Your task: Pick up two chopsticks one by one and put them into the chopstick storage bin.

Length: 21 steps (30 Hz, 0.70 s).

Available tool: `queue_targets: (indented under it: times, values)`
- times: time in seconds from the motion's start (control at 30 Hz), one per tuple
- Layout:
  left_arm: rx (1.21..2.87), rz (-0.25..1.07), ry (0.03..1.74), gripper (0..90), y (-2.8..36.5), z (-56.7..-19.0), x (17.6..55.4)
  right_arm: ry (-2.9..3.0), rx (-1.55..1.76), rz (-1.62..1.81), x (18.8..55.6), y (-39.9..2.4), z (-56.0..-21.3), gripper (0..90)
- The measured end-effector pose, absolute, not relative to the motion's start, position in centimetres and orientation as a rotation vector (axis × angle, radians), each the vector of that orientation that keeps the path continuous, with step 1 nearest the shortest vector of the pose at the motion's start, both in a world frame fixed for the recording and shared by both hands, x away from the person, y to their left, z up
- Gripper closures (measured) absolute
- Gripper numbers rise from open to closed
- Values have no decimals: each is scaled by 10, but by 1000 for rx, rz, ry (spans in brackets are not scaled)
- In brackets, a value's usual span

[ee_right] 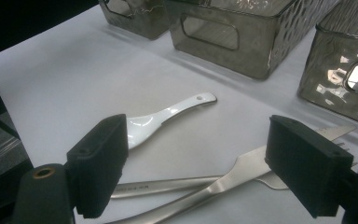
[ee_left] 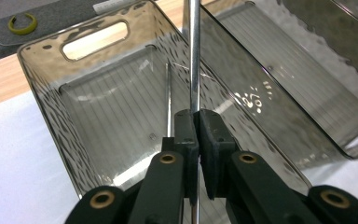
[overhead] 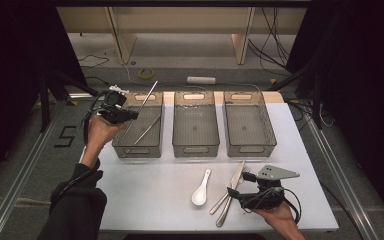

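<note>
White table (overhead: pixel 145 195) stood on grey floor, dark curtains at both sides; a yellow tape roll (overhead: pixel 146 73) lay on the floor at 12 o'clock. Three smoked-plastic bins sat in a row: left bin (overhead: pixel 152 147), middle bin (overhead: pixel 195 148), right bin (overhead: pixel 251 149).

Left gripper (overhead: pixel 130 114) hung over the left bin's 9 o'clock rim, jaws pinched on a metal chopstick (ee_left: pixel 195 56) angled up toward 1 o'clock. A second chopstick (overhead: pixel 147 129) lay inside that bin.

Right gripper (overhead: pixel 236 192) was at 5 o'clock, jaws spread wide, low over a knife (overhead: pixel 235 178) and fork (ee_right: pixel 242 169). White spoon (overhead: pixel 201 189) lay just beside them, at 9 o'clock.

Left forearm (overhead: pixel 87 160) reached forward; right hand (overhead: pixel 275 214) was low at the near edge.
</note>
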<state>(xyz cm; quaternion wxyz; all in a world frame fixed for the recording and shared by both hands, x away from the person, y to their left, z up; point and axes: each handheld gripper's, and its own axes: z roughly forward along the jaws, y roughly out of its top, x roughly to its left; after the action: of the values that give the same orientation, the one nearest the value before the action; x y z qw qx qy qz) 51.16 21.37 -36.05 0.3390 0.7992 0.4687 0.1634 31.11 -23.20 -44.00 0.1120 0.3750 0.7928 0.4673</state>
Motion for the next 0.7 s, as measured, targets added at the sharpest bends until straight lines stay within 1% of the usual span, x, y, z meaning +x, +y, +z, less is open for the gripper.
queue_targets:
  times: [0.33, 0.5, 0.7]
  values:
    - [2040, 467, 1246, 856, 222, -369, 519, 2335, 1097, 1369, 311, -231, -440, 219]
    - [1998, 460, 1279, 856, 226, -381, 519, 2336, 1090, 1369, 310, -230, -440, 219]
    - [2000, 451, 1296, 855, 230, -392, 518, 2338, 1089, 1368, 310, -230, -440, 219]
